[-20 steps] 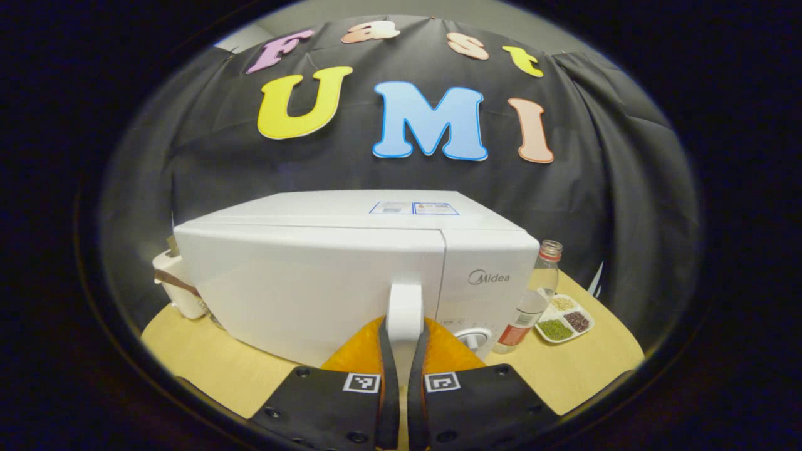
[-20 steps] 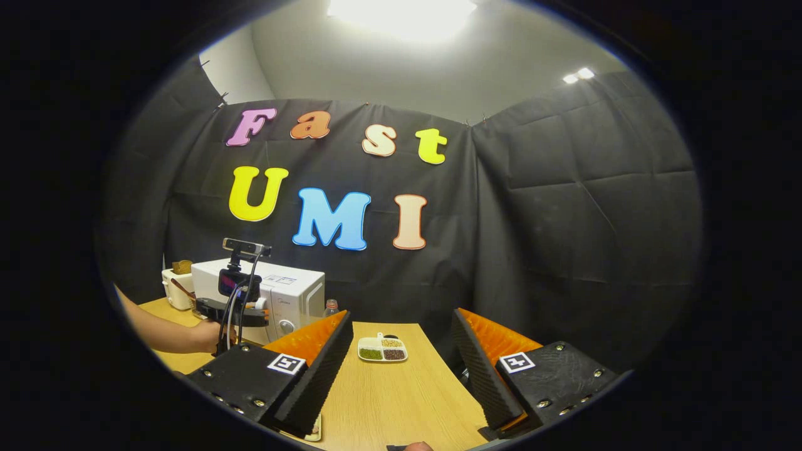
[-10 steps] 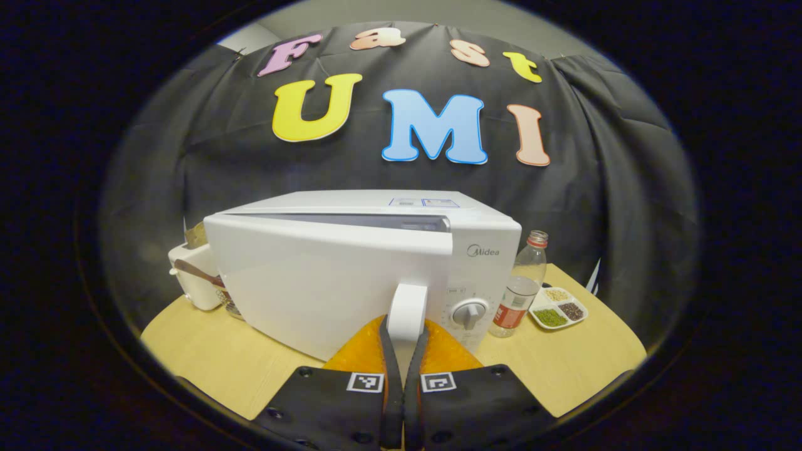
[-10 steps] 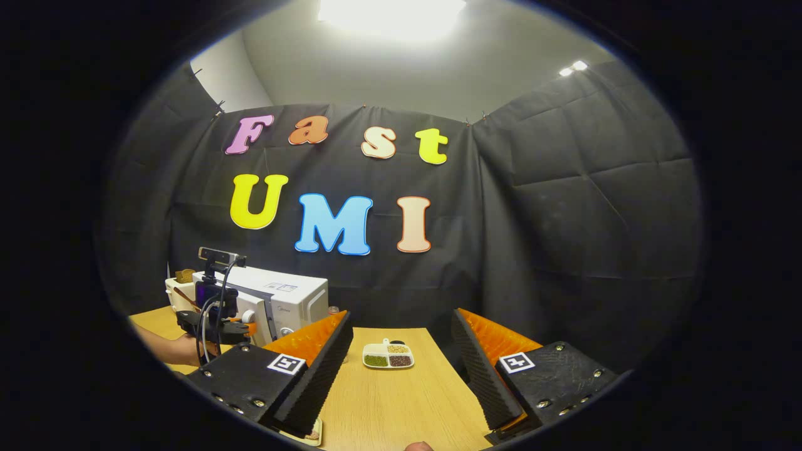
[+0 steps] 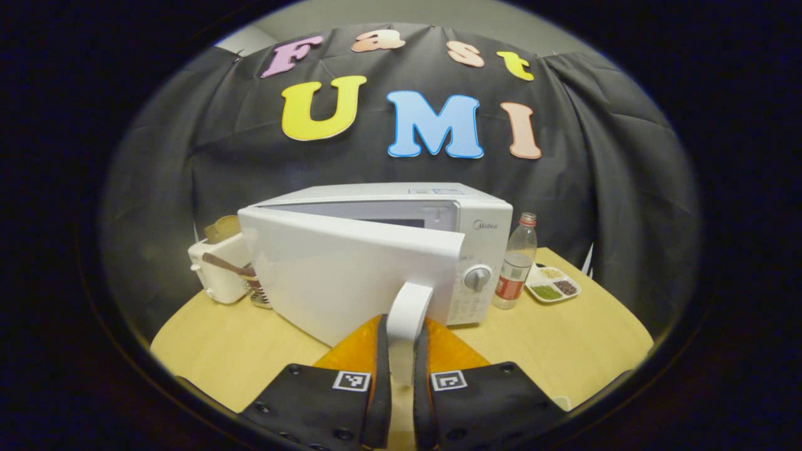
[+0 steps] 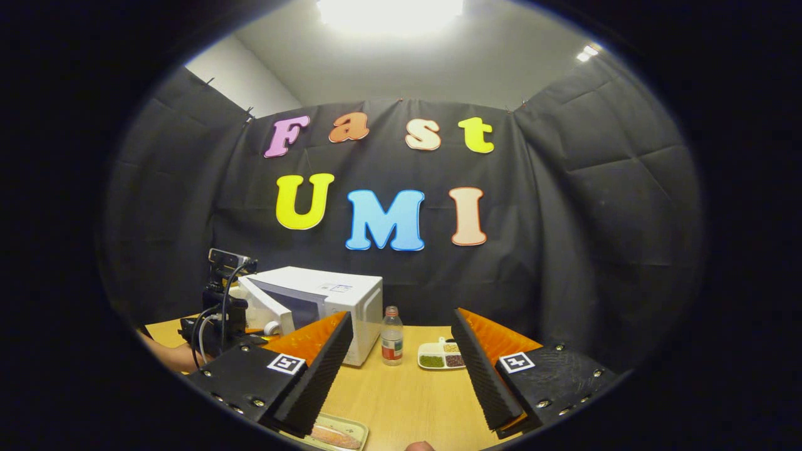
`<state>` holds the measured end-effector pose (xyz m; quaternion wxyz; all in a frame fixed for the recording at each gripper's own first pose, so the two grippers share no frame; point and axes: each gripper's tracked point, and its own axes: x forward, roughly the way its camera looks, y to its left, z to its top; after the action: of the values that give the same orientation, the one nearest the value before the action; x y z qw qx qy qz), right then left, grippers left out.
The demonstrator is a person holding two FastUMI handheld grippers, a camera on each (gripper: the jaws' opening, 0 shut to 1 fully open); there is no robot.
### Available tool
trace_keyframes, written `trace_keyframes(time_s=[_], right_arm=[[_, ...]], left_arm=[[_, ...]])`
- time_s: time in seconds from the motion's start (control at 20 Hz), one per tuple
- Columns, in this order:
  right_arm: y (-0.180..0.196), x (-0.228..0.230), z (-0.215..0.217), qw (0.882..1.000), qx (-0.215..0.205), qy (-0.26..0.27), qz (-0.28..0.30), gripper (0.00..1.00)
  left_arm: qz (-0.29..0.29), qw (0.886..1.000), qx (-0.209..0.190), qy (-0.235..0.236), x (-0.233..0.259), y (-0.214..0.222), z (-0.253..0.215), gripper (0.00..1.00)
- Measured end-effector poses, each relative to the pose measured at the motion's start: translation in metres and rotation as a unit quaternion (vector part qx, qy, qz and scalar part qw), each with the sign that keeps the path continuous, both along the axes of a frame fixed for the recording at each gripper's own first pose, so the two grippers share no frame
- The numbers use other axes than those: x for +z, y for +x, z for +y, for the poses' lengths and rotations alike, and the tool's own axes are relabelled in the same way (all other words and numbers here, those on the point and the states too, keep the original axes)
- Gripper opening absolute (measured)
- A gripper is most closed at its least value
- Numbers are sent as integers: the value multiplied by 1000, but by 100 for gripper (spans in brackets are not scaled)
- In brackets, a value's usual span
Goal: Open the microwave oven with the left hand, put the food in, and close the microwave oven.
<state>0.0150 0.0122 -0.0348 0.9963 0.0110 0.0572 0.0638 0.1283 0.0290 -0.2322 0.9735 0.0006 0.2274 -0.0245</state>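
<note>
The left tongs (image 5: 401, 351) pinch the handle (image 5: 407, 307) of the microwave (image 5: 476, 219) door (image 5: 338, 269), which stands partly ajar at the far left of the worktop (image 5: 564, 338). Best to swing along the hinge's arc, grip steady, until the cavity is clear. The right tongs (image 6: 401, 369) hang wide apart, holding nothing; the food (image 6: 332, 436) lies near, just below them.
</note>
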Motion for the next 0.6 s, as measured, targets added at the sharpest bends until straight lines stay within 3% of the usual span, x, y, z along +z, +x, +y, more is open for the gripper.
trace_keyframes(time_s=[0.6], right_arm=[[3,3,94,995,102,20,-5,97]], left_arm=[[3,998,69,10,7,-85,96,25]])
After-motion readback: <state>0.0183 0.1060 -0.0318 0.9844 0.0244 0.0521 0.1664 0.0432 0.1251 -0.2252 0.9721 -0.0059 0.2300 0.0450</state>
